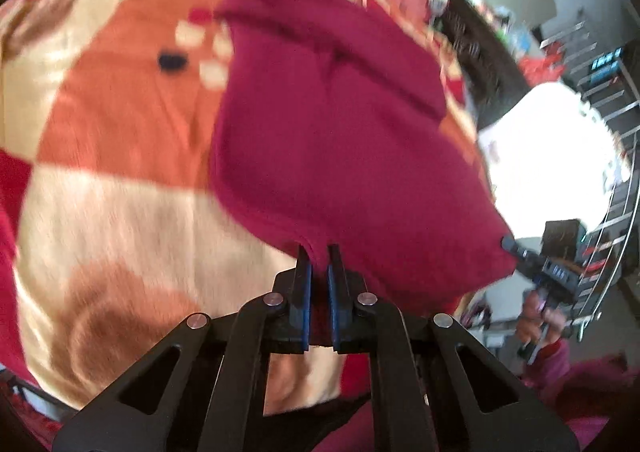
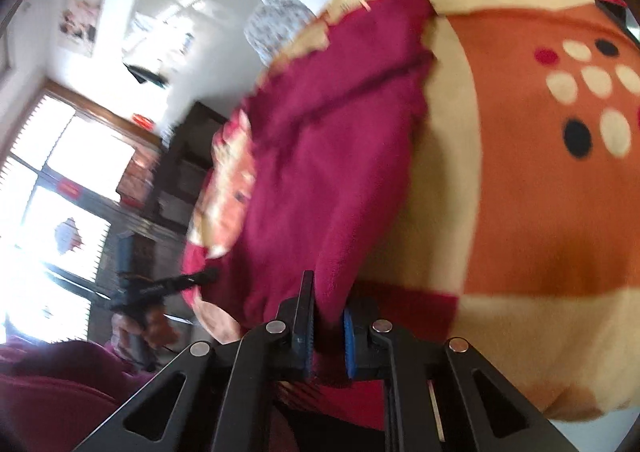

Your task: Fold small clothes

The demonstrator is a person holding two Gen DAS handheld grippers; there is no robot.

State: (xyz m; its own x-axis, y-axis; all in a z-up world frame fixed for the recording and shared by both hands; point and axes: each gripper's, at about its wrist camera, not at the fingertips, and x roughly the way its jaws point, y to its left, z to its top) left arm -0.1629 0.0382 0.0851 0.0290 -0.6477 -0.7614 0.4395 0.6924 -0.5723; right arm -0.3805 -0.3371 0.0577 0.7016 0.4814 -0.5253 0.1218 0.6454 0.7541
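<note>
Your left gripper has its jaws drawn in narrow on the near hem of the dark red fleece garment, a pinch of cloth caught between the blue pads. Your right gripper is clamped the same way on another corner of that garment, with fleece bunched between its pads.

From the left jaws the garment runs straight ahead and away, its long axis in line with the fingers; the near edge is raised at the jaws and the far end lies on the orange, cream and red patterned plush blanket. A fold or seam crosses the cloth ahead and a little right of the jaws. In the left wrist view the right gripper bites the garment's corner off to the right of the left jaws, so the near hem spans the two tools.

Left of the left jaws there is open blanket, bare of clothing, out to the frame edge. Right of the right jaws the blanket is likewise open. On the other side of the garment the bed edge falls away close by, with dark wooden furniture and a bright window beyond. Both views are motion-blurred, so finer edge detail is hard to tell.
</note>
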